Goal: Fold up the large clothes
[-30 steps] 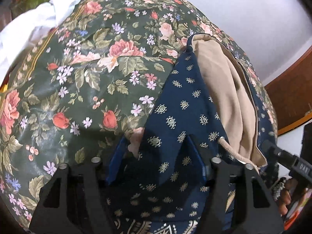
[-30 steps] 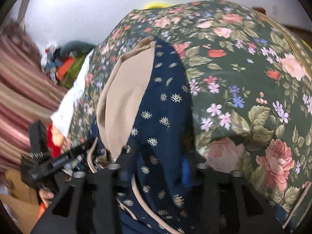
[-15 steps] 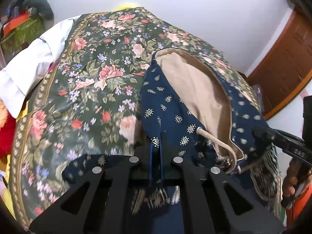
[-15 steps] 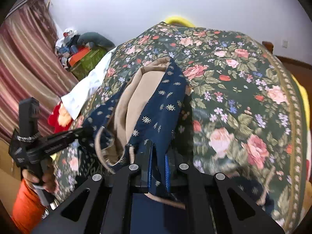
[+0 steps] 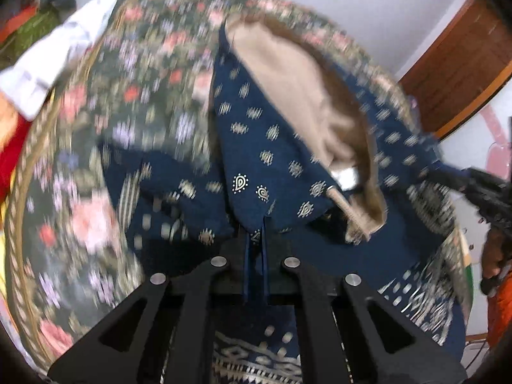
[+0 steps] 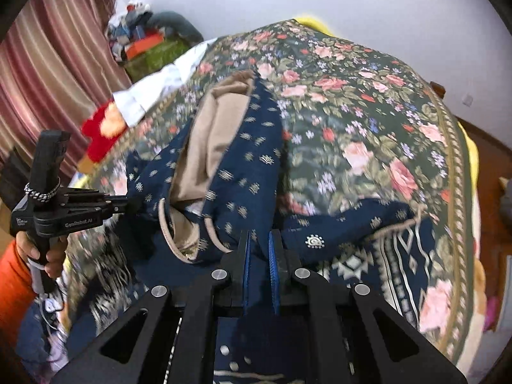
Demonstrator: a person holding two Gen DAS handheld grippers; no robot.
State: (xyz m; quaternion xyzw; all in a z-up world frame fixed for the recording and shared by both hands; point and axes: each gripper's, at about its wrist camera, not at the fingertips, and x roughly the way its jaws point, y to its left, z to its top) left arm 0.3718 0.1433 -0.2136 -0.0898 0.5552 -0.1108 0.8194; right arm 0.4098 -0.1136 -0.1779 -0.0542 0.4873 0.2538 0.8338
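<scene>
Floral bedspread [image 6: 368, 118] over a bed, white wall [image 6: 384, 9] behind, striped curtain [image 6: 48, 73] at the side, navy patterned garment [image 5: 265, 147] with tan lining [image 5: 288, 73] spread across, left gripper [image 5: 255, 238] and right gripper [image 6: 259, 246] jaws each clamped on a navy edge.

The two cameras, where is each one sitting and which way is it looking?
Left wrist view: sits on the left gripper, looking down along it at the navy patterned garment with beige lining on the floral bedspread; the other gripper and hand show at its right edge.
Right wrist view: sits on the right gripper, looking down at that garment; the left gripper, hand and orange sleeve show at left.
Both share the garment, bedspread and white wall.
</scene>
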